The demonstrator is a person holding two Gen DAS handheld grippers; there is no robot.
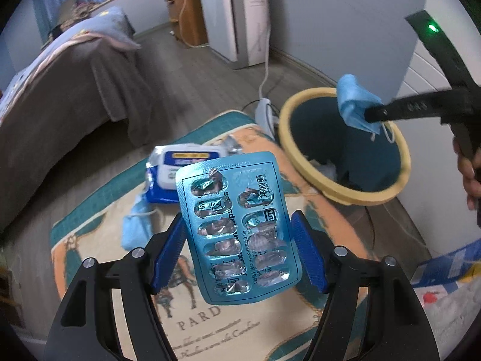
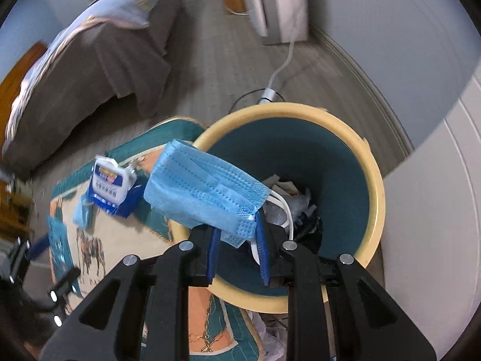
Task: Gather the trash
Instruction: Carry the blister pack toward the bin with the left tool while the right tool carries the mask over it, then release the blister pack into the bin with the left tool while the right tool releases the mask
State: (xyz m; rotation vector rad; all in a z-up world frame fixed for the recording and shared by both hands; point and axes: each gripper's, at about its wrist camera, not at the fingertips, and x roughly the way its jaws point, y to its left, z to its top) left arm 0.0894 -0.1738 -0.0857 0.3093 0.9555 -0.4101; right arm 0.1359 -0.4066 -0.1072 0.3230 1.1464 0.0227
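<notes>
My left gripper (image 1: 239,237) is shut on a used blue blister pack (image 1: 237,225), held upright by its edges above the patterned rug (image 1: 99,240). The right gripper (image 2: 237,246) is shut on a folded blue face mask (image 2: 204,195), its white ear loops dangling over the open bin (image 2: 372,186), a teal bucket with a yellow rim and some trash inside. From the left wrist view the mask (image 1: 354,105) hangs over the bin (image 1: 288,144) at the right gripper's tip. On the rug lie a wet-wipes pack (image 1: 177,168) and a second blue mask (image 1: 138,225).
A bed (image 1: 60,90) with a brown cover stands to the left. A white appliance (image 1: 237,15) with a cable and power strip (image 1: 264,111) stands beyond the bin. A white wall panel (image 2: 436,210) is right of the bin. A person's hand (image 1: 472,177) shows at the right edge.
</notes>
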